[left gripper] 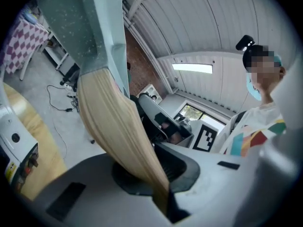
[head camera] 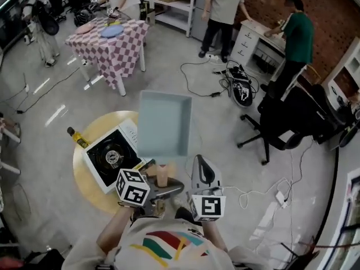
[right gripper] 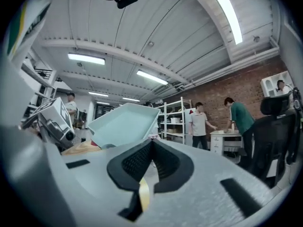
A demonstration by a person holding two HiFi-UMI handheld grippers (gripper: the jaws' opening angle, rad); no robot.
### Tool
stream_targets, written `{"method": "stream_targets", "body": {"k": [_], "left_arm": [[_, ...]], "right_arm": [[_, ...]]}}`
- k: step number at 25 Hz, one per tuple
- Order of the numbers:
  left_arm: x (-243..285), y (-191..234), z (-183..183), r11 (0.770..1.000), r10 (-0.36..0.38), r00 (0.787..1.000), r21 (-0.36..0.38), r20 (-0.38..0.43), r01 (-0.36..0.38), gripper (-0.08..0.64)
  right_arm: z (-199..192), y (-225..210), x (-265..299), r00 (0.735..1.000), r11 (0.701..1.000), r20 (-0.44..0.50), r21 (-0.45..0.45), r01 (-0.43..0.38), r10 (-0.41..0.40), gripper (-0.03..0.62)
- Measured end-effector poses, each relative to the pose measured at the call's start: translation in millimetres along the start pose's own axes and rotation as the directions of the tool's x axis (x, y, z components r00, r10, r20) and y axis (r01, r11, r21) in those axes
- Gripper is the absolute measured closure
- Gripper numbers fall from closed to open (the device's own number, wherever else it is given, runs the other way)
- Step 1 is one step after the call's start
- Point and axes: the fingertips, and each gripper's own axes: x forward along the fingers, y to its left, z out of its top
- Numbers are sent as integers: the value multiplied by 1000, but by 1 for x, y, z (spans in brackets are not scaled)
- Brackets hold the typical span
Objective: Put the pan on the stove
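While the jaws of the left gripper (left gripper: 158, 178) clamp the handle (left gripper: 113, 126) of the one pan (head camera: 163, 122), those of the right gripper (right gripper: 151, 167) are closed, empty (one stove (head camera: 111, 155), one desk (head camera: 93, 193)).

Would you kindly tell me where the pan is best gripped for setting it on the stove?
Grip the wooden handle, coming from its free end, as the left gripper does: it is narrow enough for the jaws, whereas the pan itself is wide, square and thin-walled.
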Motion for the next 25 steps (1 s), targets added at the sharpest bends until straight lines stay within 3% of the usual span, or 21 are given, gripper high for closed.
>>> {"method": "stream_targets", "body": {"k": [4,9,13,19,25], "left_arm": [[-10,12,22,995,100,988,-7,118,-100,554],[-33,28,47,973,231,940,-45,253,-227,554],[-60,34,62,947,318,876,-87,361,-309,554],[-108,37,55,873,482,756,-172,443,-457,553],[-154,28,40,842,525,682,-198,510,-501,553]], "right_arm": [[12,13,43,988,989,33,-5,-151,151,594],[19,40,85,945,946,51,5,-324,324,594],[18,74,100,888,889,42,-17,-457,457,594],[23,126,95,782,782,42,-65,-619,622,594],[29,178,91,718,722,75,-81,-687,692,594]]}}
